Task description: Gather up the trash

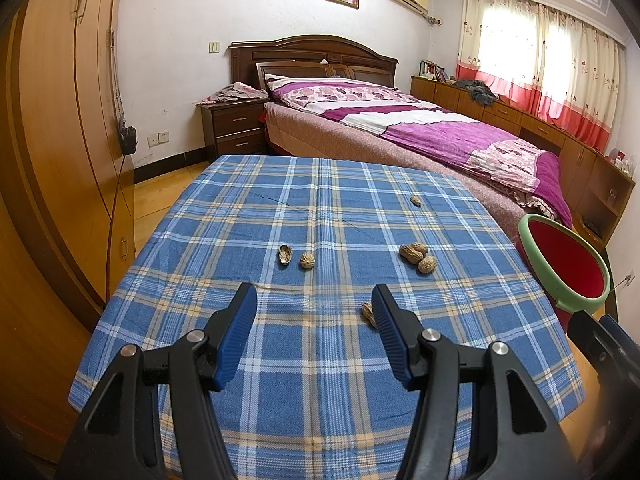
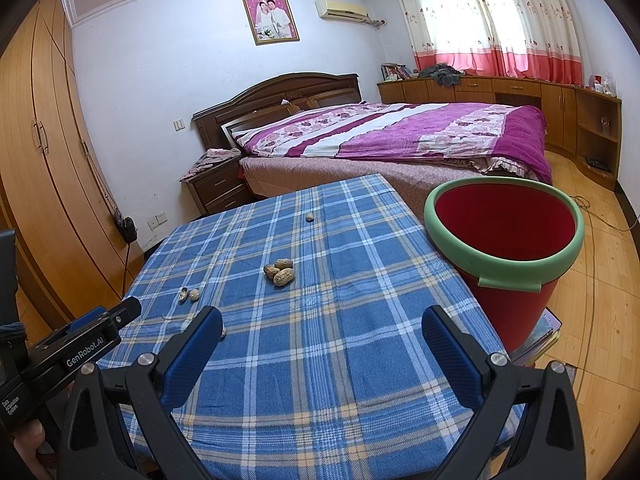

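Peanut shells lie scattered on a blue plaid tablecloth [image 1: 320, 208]. A cluster of peanuts [image 1: 416, 257] sits mid-table, seen also as peanuts [image 2: 281, 272] in the right wrist view. An open half shell [image 1: 284, 255] and a round shell [image 1: 307, 260] lie to its left. One lone peanut [image 1: 415, 200] lies farther back, and another shell [image 1: 368, 313] rests beside my left gripper's right finger. My left gripper [image 1: 316, 300] hovers open over the cloth, holding nothing. My right gripper [image 2: 322, 324] is open and empty too. A red bin with a green rim [image 2: 505, 236] stands off the table's right edge.
A bed with a purple quilt [image 1: 440, 132] stands beyond the table. A wooden wardrobe [image 1: 60, 120] fills the left side, a nightstand [image 1: 236, 128] stands by the bed, and low cabinets [image 2: 520, 92] run under the window. The bin rests on stacked books [image 2: 540, 336].
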